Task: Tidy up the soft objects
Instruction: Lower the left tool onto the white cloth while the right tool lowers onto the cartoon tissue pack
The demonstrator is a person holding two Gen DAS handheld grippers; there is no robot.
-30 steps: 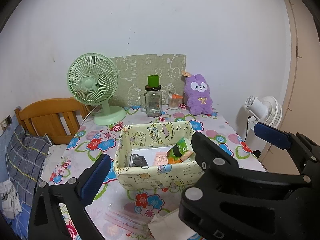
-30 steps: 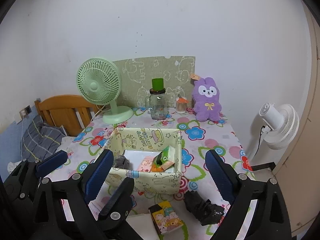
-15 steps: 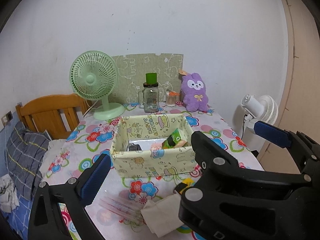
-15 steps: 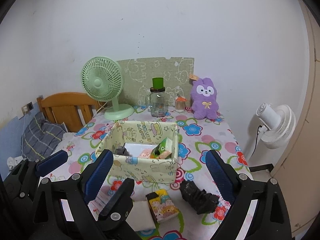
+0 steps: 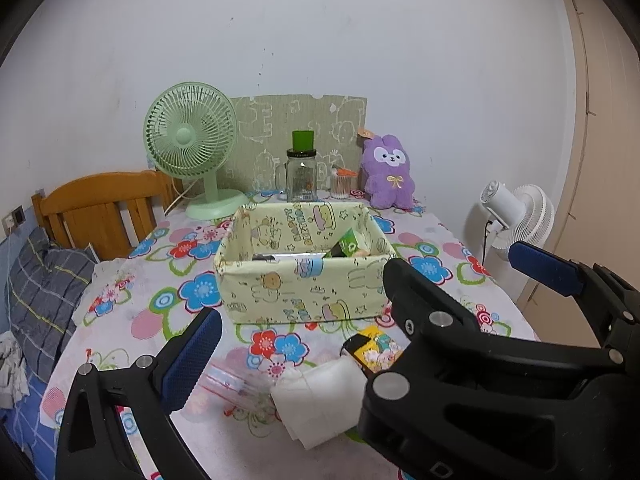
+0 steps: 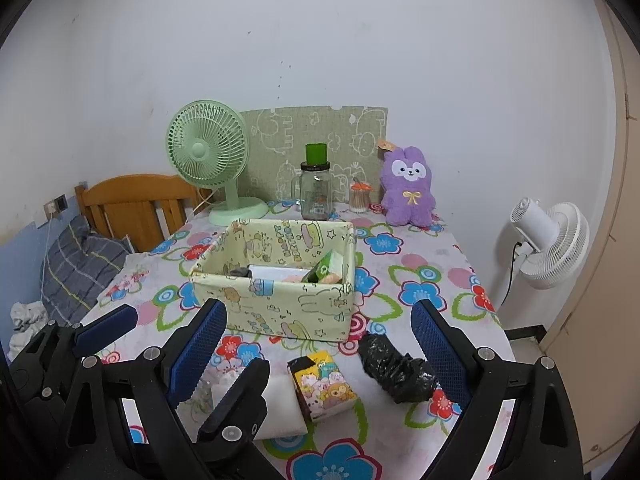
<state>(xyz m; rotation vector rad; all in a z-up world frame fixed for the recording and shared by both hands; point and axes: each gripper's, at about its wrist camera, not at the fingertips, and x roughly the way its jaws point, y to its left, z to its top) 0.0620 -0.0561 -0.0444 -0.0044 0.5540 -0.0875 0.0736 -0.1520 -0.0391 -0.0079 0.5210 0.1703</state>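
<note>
A yellow cartoon-print fabric box (image 6: 276, 304) stands mid-table, holding a green pack (image 6: 326, 268), a white item and something dark. In front of it lie a white folded soft pack (image 5: 320, 400), a cartoon-print tissue pack (image 6: 322, 386), a crumpled black bag (image 6: 396, 368) and a clear plastic packet (image 5: 236, 384). A purple plush rabbit (image 6: 408, 192) sits at the back. My right gripper (image 6: 316, 354) hangs open above the tissue pack, holding nothing. My left gripper (image 5: 316, 360) is open over the white pack, and its right finger is hidden behind the right gripper.
At the back stand a green desk fan (image 5: 188, 140), a glass jar with a green lid (image 5: 302, 176), a swab jar (image 6: 359, 198) and a green panel. A white floor fan (image 6: 552, 240) is off the table's right edge. A wooden headboard (image 5: 100, 208) and pillow lie left.
Both views have pulled back and sunk, so the box sits farther off and the white pack, tissue pack and black bag show more fully. Both grippers stay open.
</note>
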